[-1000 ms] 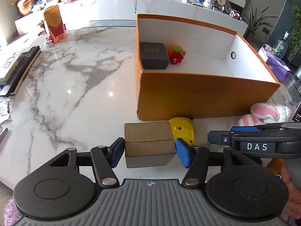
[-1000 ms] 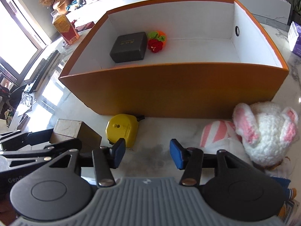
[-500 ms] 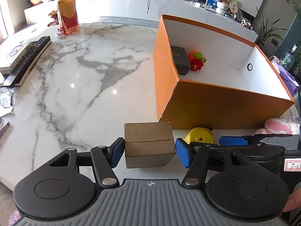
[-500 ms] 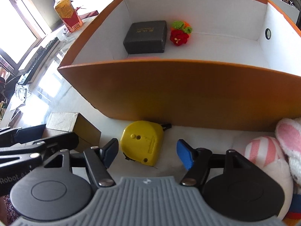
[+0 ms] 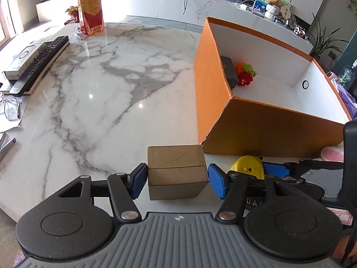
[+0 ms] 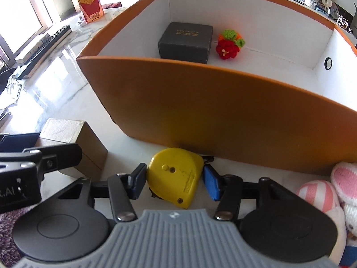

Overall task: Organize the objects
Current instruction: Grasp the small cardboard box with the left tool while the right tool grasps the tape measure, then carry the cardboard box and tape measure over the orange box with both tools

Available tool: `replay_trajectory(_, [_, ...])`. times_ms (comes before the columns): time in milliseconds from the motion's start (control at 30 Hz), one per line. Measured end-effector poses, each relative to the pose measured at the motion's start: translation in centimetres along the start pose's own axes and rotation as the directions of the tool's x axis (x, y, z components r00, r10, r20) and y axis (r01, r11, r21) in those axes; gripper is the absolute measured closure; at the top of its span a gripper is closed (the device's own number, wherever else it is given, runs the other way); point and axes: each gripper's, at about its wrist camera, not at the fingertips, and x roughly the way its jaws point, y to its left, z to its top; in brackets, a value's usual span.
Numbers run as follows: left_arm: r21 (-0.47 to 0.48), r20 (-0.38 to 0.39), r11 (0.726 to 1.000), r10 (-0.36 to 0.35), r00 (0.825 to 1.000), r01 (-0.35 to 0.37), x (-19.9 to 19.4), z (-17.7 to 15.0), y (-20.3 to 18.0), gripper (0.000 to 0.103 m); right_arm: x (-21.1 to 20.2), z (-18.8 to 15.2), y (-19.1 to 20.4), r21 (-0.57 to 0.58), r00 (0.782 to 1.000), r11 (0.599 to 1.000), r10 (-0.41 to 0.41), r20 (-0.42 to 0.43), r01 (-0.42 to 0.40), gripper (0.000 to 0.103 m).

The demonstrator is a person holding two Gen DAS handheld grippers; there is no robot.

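My left gripper point(image 5: 177, 176) is shut on a small brown box point(image 5: 176, 167), just off the near left corner of the big orange storage box point(image 5: 267, 129). Beside it, my right gripper point(image 6: 174, 176) straddles a yellow tape measure point(image 6: 176, 174) lying on the marble against the orange box's front wall point(image 6: 200, 111). Its jaws are closing and the blue pads point(image 6: 210, 183) touch the tape measure's sides. Inside the storage box lie a black case point(image 6: 186, 42) and a knitted red and green flower point(image 6: 229, 44).
A white and pink plush bunny point(image 6: 343, 178) and a pink striped plush point(image 6: 316, 194) lie right of my right gripper. Across the marble table sit a red and yellow carton point(image 5: 90, 13), a remote point(image 5: 42, 60) and glasses point(image 5: 10, 109).
My right gripper moved left and down from bare table onto the tape measure, which now sits between its pads. My left gripper shifted left with the brown box in it.
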Motion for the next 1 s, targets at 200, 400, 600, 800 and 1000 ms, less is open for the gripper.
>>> replay_trajectory(200, [0.024,0.015,1.000,-0.010,1.000,0.010,-1.4,-0.1,-0.7,0.034,-1.1,-0.7,-0.7,-0.001,0.999,1.000,0.029,-0.018,-0.029,0.047])
replay_trajectory(400, [0.007,0.018,0.997,-0.078,0.997,0.078,-3.6,-0.2,-1.2,0.034,-4.8,-1.6,-2.1,0.007,0.995,0.996,0.094,-0.010,-0.094,0.047])
replay_trajectory(600, [0.019,0.053,0.991,-0.134,0.989,0.133,-6.6,0.0,-2.5,0.034,-9.4,-2.1,-3.5,0.014,0.990,0.990,0.137,0.044,-0.138,0.047])
replay_trajectory(800, [0.049,0.097,0.980,-0.196,0.976,0.192,-9.1,1.0,-4.3,0.034,-13.9,-1.6,-4.7,0.002,0.977,0.986,0.167,0.135,-0.168,0.047])
replay_trajectory(1000, [0.111,0.133,0.967,-0.245,0.960,0.231,-10.4,3.3,-6.5,0.034,-17.4,0.2,-6.2,-0.017,0.952,0.978,0.207,0.224,-0.209,0.047])
